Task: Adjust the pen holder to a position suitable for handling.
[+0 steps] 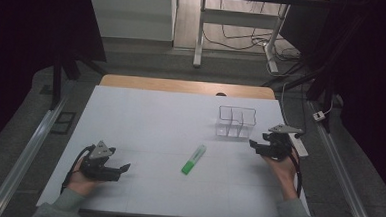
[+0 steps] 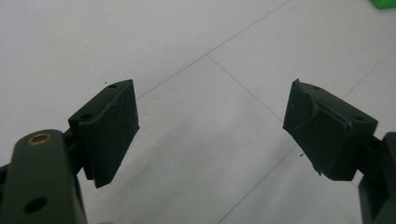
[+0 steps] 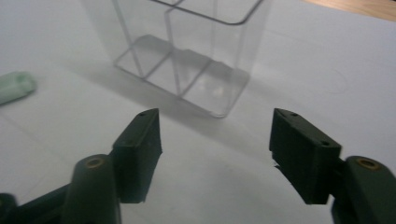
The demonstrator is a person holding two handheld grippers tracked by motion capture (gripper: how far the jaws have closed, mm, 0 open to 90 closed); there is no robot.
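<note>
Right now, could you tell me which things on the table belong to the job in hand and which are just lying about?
In the job:
- green marker, lying flat mid-table
- clear divided box, upright and empty
- left gripper, open
- right gripper, open, beside the box

Just about:
- white table cover
- desk legs and cables on the floor beyond

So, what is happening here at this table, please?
A person sits at a white table with a hand-held gripper in each hand. The left hand-held gripper rests near the table's front left, jaws open and holding nothing. The right hand-held gripper is also open, beside a clear divided container. A green marker lies flat between the two, untouched. Nothing has been picked up yet.
</note>
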